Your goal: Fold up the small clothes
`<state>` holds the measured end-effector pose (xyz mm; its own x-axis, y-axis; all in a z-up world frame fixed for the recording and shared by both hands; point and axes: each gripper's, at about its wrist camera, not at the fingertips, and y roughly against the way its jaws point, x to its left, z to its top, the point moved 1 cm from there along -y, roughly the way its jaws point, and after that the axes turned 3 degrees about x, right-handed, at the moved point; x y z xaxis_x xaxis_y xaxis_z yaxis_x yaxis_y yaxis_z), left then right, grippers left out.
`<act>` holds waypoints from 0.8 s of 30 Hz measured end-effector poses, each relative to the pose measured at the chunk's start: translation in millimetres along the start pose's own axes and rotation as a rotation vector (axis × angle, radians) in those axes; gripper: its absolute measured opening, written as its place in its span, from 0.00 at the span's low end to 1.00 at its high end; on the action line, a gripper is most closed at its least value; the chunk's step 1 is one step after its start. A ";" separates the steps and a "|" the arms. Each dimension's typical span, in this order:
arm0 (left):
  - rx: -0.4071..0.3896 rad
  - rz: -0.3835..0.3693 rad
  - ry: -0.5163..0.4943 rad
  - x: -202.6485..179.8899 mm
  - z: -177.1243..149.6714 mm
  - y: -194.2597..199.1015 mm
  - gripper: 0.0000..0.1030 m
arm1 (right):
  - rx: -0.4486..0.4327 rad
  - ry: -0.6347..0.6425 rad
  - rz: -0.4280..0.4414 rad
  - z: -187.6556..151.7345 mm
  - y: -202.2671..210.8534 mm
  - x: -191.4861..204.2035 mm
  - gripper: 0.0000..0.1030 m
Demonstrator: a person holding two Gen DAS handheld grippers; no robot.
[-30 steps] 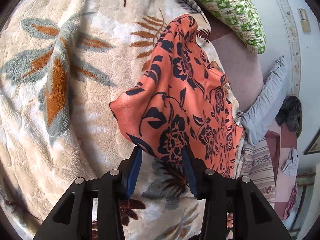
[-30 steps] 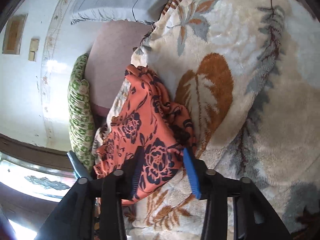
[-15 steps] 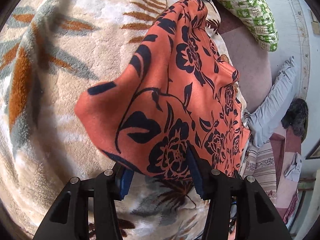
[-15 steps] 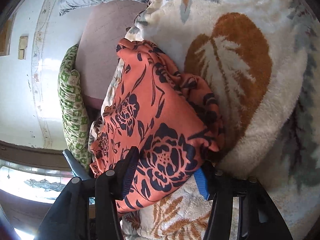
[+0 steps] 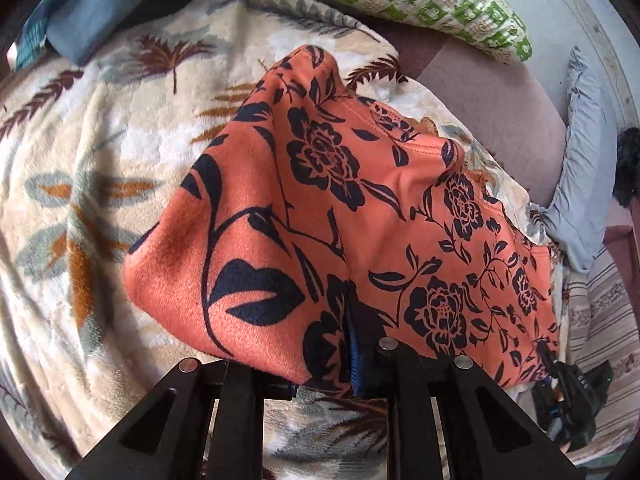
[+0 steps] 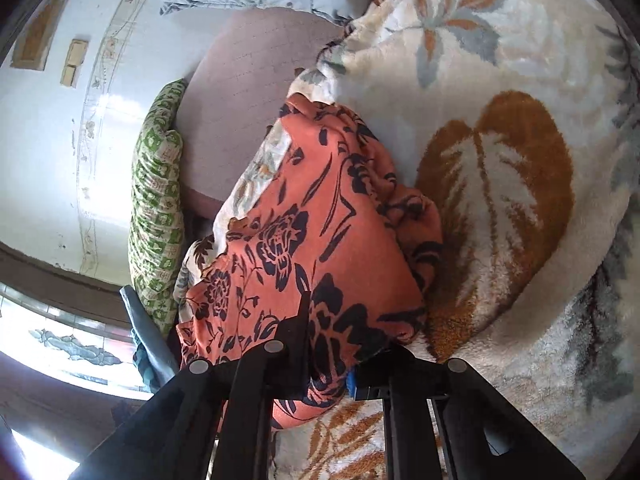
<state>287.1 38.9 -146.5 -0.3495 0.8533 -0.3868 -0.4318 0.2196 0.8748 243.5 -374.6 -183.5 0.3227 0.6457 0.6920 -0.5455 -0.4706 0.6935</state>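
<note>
Closing both grippers on the orange floral garment (image 5: 352,216) now. A moment ago they stood wide around its near edge; now the left gripper (image 5: 336,356) has narrowed onto a pinch of cloth, and the right gripper (image 6: 332,364) is clamping the other corner. The jaws are closing with fabric between them in both views. The garment lies bunched on the leaf-patterned blanket (image 5: 120,152), near the bed's edge, green pillow (image 5: 420,4) beyond. I think both pads have bitten cloth, though folds hide the tips. For me that means the grasp is made; lifting and spreading comes next.
</note>
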 end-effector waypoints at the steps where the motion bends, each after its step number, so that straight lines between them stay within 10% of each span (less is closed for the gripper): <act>1: -0.017 0.018 -0.014 -6.9 -1.0 4.6 0.15 | -0.002 0.015 0.002 0.5 3.3 4.4 0.11; 10: 0.007 0.037 -0.012 -0.5 -15.5 15.3 0.11 | -0.024 0.023 0.051 -7.1 35.2 7.7 0.11; 17: 0.118 -0.028 -0.112 30.0 -21.8 24.9 0.13 | 0.086 -0.012 -0.121 -14.2 23.1 -31.2 0.18; 21: -0.018 -0.060 -0.306 26.7 -12.0 87.7 0.14 | -0.083 0.055 -0.121 6.7 76.0 -20.6 0.21; 24: -0.092 0.025 -0.375 15.0 24.8 97.9 0.39 | -0.183 0.126 -0.121 40.0 89.9 1.4 0.49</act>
<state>260.2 84.9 -59.4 -0.0395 0.9753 -0.2171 -0.5059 0.1679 0.8461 225.9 -440.0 -112.2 0.3012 0.7660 0.5680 -0.6435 -0.2763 0.7138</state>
